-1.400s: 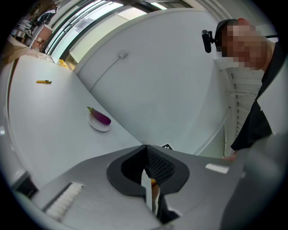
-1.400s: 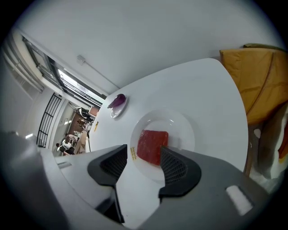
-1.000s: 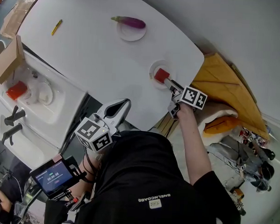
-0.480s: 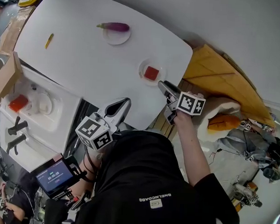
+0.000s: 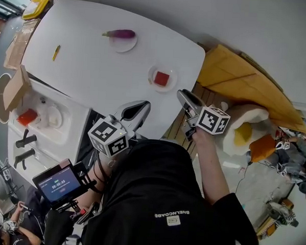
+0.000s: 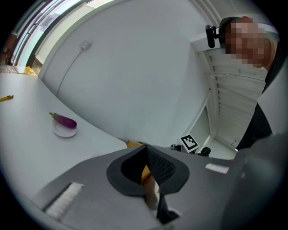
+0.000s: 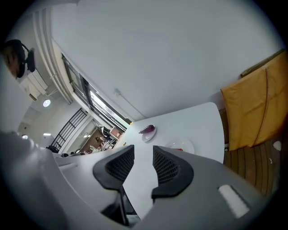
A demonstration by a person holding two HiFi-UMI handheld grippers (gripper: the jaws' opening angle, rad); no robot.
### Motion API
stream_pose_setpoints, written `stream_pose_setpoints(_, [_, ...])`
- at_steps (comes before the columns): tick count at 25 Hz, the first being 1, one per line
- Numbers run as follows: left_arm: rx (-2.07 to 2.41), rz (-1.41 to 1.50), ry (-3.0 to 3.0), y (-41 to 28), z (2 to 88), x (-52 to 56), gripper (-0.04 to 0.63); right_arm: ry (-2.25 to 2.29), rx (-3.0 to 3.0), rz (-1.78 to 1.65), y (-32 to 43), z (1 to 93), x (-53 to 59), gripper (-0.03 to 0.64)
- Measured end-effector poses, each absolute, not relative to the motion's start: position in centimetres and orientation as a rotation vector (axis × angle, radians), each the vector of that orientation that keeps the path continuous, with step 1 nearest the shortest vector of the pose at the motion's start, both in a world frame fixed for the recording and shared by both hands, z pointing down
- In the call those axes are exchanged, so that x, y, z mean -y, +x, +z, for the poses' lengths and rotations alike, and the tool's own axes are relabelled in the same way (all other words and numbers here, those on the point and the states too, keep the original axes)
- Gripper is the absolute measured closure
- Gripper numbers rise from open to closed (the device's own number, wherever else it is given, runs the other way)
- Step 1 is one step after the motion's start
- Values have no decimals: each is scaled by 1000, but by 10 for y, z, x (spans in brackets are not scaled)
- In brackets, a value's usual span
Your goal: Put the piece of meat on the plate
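A big white table (image 5: 94, 75) fills the upper part of the head view, with a yellow-orange cover (image 5: 242, 78) just beside its right end and a white sink unit (image 5: 51, 114) along its near left side. The person in a black shirt (image 5: 159, 196) stands at the table's near edge, with both grippers raised over that edge and clear of the tabletop. The left gripper (image 5: 136, 112) has its jaws closed together, pad against pad, with nothing between them. The right gripper (image 5: 187, 99) points toward the table; its jaws have just been closing and now stand partly apart with a clear gap, and nothing is between them. A small white plate (image 5: 152, 73) sits near the table's right end, and the red piece of meat (image 5: 161, 78) lies on it, near the right gripper but apart from it. Further back, a second plate (image 5: 125, 44) carries a purple eggplant (image 5: 119, 34). A yellow pencil (image 5: 56, 52) lies near the table's left edge.
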State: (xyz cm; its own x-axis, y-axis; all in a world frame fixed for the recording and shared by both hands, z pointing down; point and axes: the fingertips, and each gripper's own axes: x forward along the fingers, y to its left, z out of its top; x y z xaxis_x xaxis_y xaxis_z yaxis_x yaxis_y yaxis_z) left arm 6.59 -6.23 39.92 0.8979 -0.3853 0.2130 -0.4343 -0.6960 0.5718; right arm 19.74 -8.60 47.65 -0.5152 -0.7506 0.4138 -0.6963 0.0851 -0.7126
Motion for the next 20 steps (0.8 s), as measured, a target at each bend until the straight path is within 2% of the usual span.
stream_pose_setpoints(20, [473,160,2538,86,388,44,575,-1520,-2247,-1121,200,419,44,525])
